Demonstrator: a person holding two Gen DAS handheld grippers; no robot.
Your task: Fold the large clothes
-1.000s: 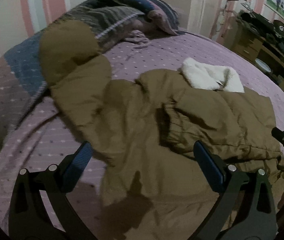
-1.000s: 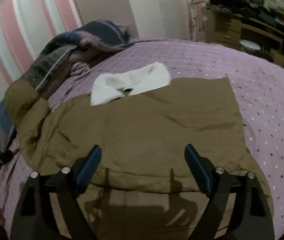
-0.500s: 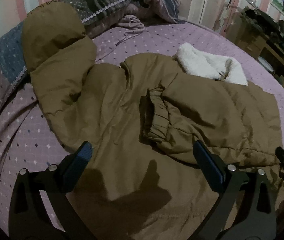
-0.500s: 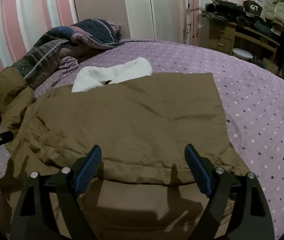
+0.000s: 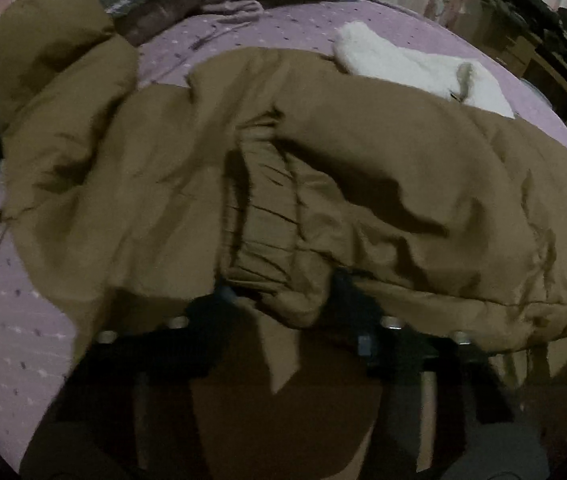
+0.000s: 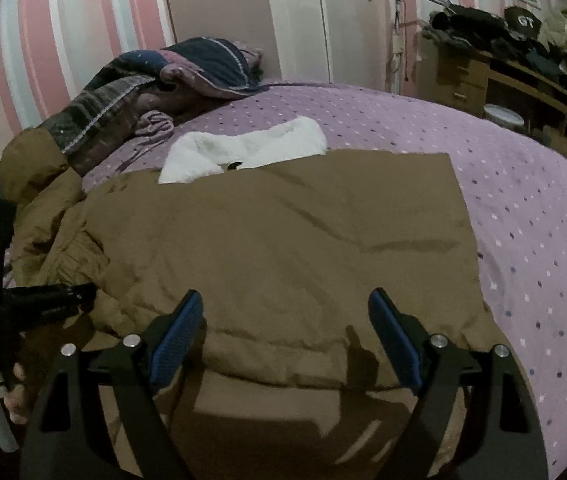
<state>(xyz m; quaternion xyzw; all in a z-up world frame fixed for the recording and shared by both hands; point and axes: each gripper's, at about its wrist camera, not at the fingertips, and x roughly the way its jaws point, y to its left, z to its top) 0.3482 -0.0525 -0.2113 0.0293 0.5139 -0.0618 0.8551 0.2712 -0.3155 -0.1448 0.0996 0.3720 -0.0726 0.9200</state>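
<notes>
A large brown padded jacket with a white fleece collar lies on the purple dotted bed. One sleeve is folded across its body, elastic cuff near the middle. My left gripper has closed around the cuff end of that sleeve; fabric bunches between its fingers. It also shows at the left of the right wrist view. My right gripper is open and empty above the jacket's lower body. The other sleeve lies out to the left.
A bundle of dark and striped bedding lies at the head of the bed. A wooden desk with clothes and a cap stands at the right. A striped wall and a door are behind.
My left gripper moved forward onto the folded sleeve and closed on its cuff end. The right gripper stayed open and drew back slightly.
</notes>
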